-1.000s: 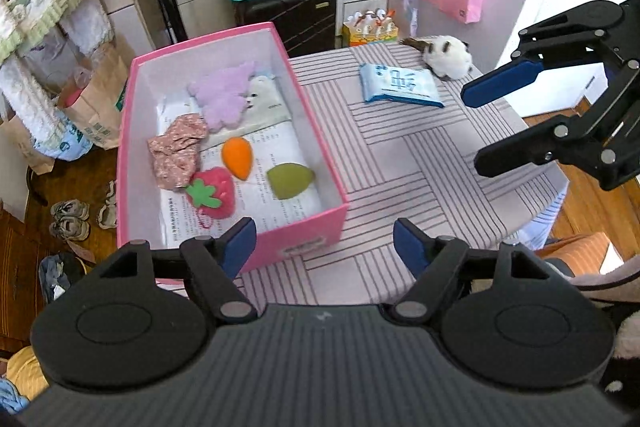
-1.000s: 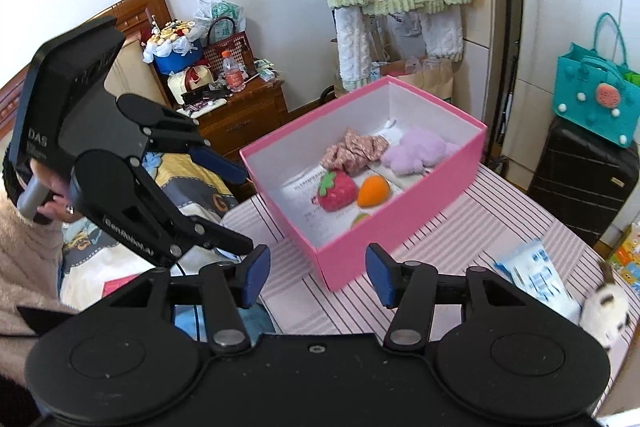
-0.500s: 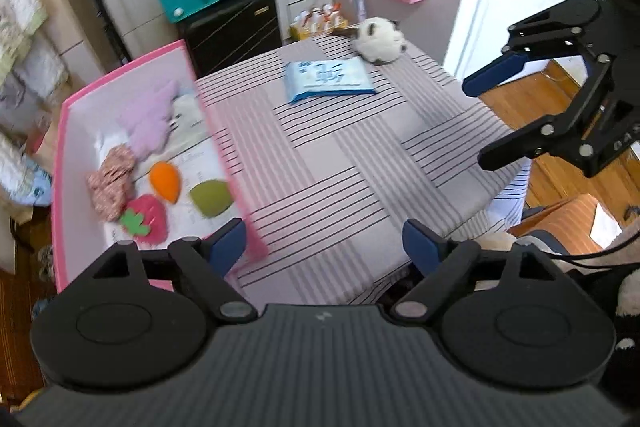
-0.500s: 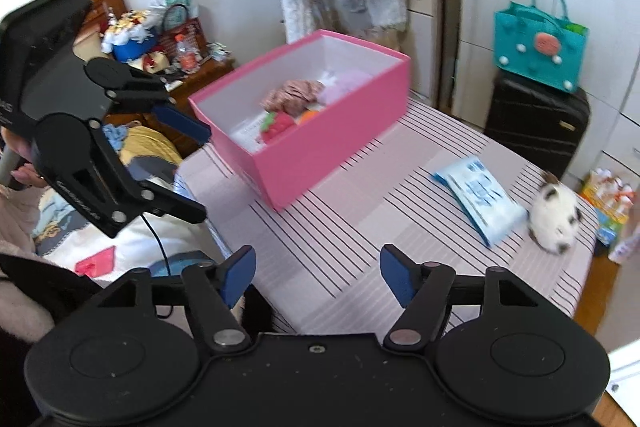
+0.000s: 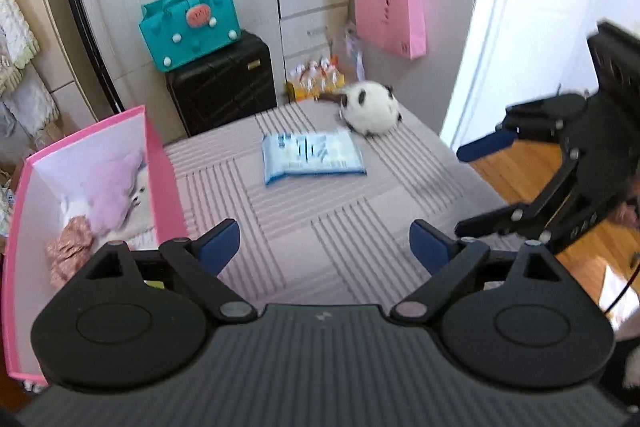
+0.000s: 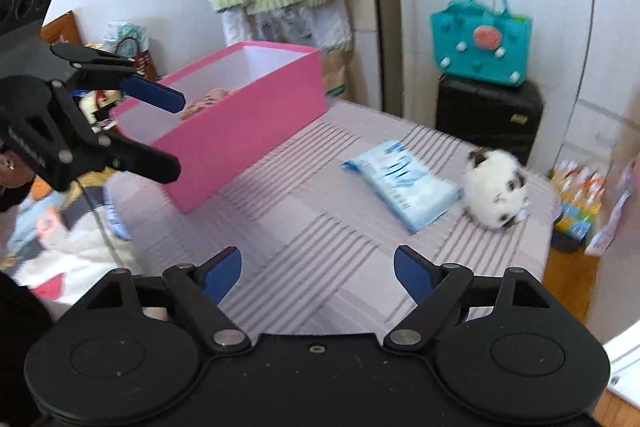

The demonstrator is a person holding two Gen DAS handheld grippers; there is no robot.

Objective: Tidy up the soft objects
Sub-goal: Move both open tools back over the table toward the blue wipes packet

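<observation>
While the striped bench (image 5: 320, 227) fills most of the room's middle, a pink box (image 6: 240, 131) stands on it at one side, and I take that box as my mark for everything else. Against the wall beyond the box sits a black suitcase (image 5: 224, 83) with a teal bag (image 5: 188, 23) on top, and further along from it a pink paper bag (image 5: 390, 15) hangs on the cupboard.

Inside the box, near its far end, lies a lilac plush (image 5: 112, 187), with a crumpled pinkish cloth (image 5: 68, 247) just nearer than it; the rest of the box's floor is hidden by its wall and by the tool in front.

Out on the bench, well apart from the box, lies a flat blue-and-white packet (image 5: 312, 157). Just past the packet, on the side away from the box and almost touching it, sits a round white plush with dark patches (image 6: 496, 187), near the bench's far edge.

Nearer than the box, the left tool (image 5: 324, 247) hangs over the bench with its jaws opening wide and nothing between them. Across the bench from the box, the right tool (image 6: 318, 269) does the same: jaws opening, only bare striped cloth between them.
</observation>
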